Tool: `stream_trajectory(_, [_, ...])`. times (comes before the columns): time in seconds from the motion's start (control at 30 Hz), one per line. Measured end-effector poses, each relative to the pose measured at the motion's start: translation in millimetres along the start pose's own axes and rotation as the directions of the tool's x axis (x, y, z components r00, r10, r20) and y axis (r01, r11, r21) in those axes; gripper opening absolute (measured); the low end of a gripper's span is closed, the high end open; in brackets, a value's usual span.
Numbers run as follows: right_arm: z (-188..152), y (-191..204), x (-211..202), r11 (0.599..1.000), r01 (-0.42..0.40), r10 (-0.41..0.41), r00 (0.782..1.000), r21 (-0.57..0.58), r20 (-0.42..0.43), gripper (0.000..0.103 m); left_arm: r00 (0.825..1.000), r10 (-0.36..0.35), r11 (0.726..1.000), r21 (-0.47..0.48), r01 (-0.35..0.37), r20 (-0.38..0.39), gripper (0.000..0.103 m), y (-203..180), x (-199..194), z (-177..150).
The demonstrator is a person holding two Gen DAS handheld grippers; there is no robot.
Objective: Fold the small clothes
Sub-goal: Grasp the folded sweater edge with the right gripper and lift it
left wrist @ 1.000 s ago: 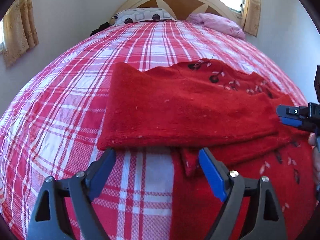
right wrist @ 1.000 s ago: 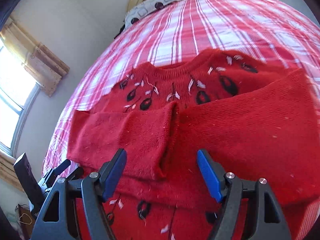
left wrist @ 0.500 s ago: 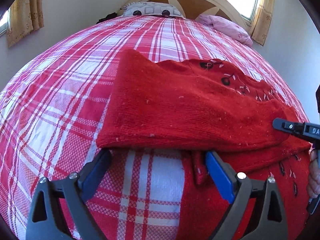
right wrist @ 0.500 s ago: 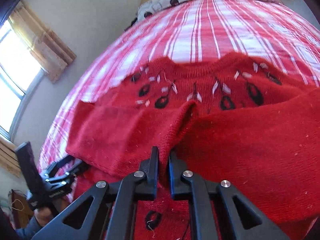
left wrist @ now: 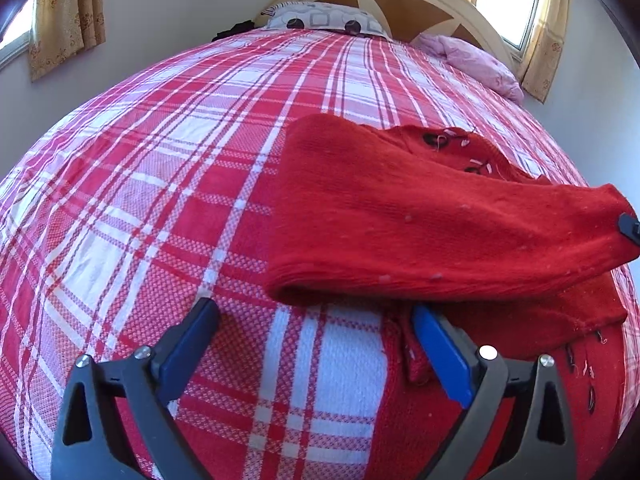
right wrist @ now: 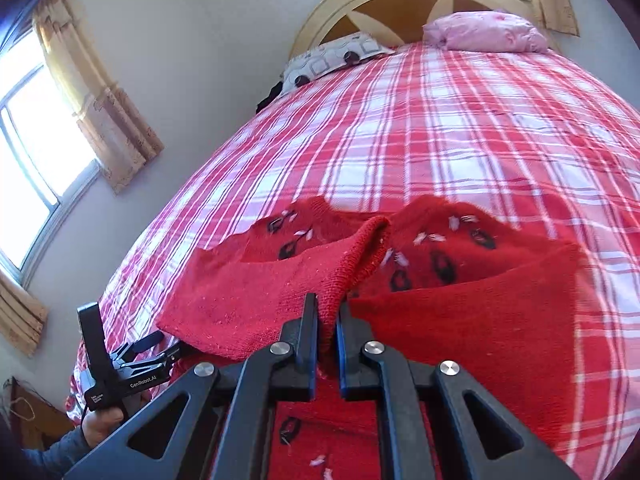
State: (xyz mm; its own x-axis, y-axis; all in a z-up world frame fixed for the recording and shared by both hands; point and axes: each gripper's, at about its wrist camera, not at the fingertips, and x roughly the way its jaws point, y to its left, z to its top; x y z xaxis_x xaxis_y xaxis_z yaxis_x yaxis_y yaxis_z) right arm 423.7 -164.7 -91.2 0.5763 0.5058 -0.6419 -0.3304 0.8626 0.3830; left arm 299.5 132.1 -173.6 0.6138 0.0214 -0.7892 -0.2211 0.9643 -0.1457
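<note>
A red knitted sweater [left wrist: 420,220] with black and white marks lies on the plaid bedspread [left wrist: 160,200], both sleeves folded across its chest. My right gripper [right wrist: 326,308] is shut on the cuff end of the left sleeve [right wrist: 280,292] and holds it raised off the body. In the left wrist view its tip [left wrist: 630,230] shows at the right edge on that lifted sleeve. My left gripper [left wrist: 314,312] hovers just short of the sleeve's fold, its jaws opening. Only bedspread and the sweater's edge by the right finger lie between them, unpressed.
A patterned pillow [left wrist: 324,20] and a pink pillow [left wrist: 480,60] lie against the arched headboard [left wrist: 400,0]. Curtained windows flank the bed. A person's hand [right wrist: 100,420] holds the left gripper [right wrist: 160,346] at the bed's left edge. Bare bedspread stretches beyond the sweater.
My right gripper has closed on the sleeve's cuff and risen, pulling the sleeve end up off the sweater. The left gripper's jaws have spread wider while it stayed put.
</note>
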Motion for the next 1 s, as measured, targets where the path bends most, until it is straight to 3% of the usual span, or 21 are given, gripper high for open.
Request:
stream_trajectory(0.6, [-20.4,-88.5,-63.2,0.982,0.127,-0.134,0.99,0.138,0.044,0.007,1.0,0.021,0.999,0.033,-0.021,-0.014,0.103,-5.4,4.3,-0.1])
stream_trajectory(1.0, [-54.1,-123.1,-57.6,0.959,0.167,-0.171,0.985,0.23,-0.003,0.007,1.0,0.017,0.999,0.031,-0.017,-0.014,0.103,-5.4,4.3,-0.6])
